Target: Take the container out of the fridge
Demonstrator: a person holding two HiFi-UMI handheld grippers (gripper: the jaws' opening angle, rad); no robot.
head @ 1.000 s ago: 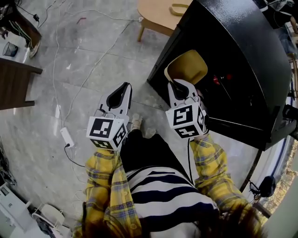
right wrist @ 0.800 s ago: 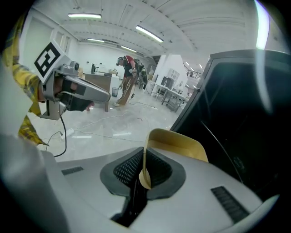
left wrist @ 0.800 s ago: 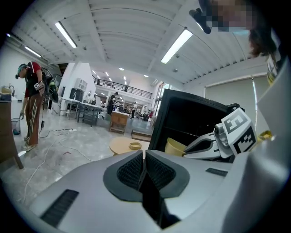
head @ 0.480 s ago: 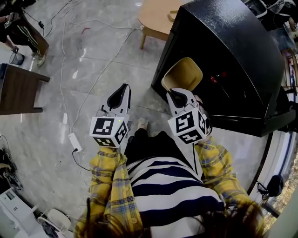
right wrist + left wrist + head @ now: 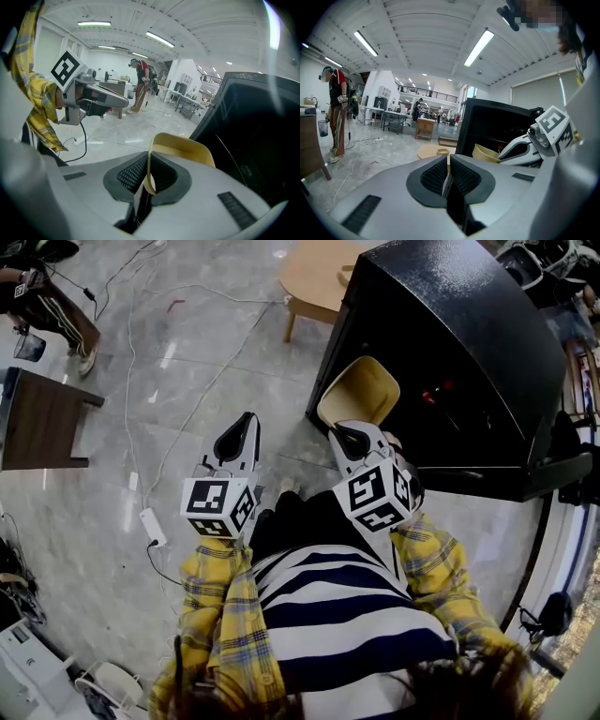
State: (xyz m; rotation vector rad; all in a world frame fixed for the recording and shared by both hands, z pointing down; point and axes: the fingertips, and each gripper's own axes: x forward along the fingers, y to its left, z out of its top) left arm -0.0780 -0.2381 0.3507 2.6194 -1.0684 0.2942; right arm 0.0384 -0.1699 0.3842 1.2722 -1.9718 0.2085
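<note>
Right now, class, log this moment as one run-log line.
right gripper: jaws shut on container rim | container: in front of fridge | left gripper: jaws together, empty

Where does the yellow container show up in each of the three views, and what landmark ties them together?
Head view: the yellow container is upper centre, just ahead of the right gripper, at the fridge's front.
Left gripper view: low, right of centre, beside the right gripper.
Right gripper view: centre, its rim pinched between the jaws.
Shared landmark: the black fridge, on the right in all three.
</note>
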